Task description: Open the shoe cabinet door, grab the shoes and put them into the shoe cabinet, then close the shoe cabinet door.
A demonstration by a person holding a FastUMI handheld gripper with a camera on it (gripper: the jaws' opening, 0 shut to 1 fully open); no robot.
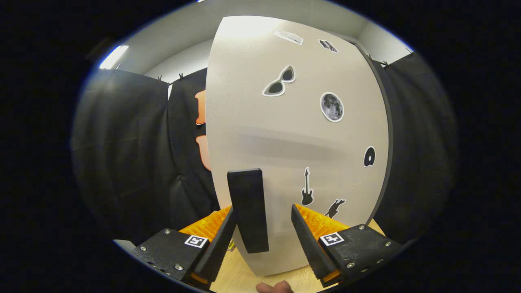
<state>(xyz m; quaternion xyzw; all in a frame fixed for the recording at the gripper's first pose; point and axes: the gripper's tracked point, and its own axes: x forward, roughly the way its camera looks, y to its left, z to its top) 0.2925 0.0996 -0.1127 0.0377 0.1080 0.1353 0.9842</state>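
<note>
Pale matte board forms the door (293,134), standing just ahead of the gripper (263,234). A stiff dark handle (248,209) lies between the parted fingers, at 11 o'clock from their midpoint, ungrasped. Light hinged swing is expected; the handle is judged the best hold.

No readable words, brand names or numbers are found on the shoe cabinet door (293,142); only picture stickers are carried by it: a pair of sunglasses (279,81) toward twelve o'clock, a moon (332,107) at about one o'clock, a disc (369,156) at three o'clock, and a guitar (307,187) toward five o'clock. Square coded markers (196,241) are borne on the gripper (262,244) body, whose fingers stand apart around the door handle (248,209), not pressing it
</note>
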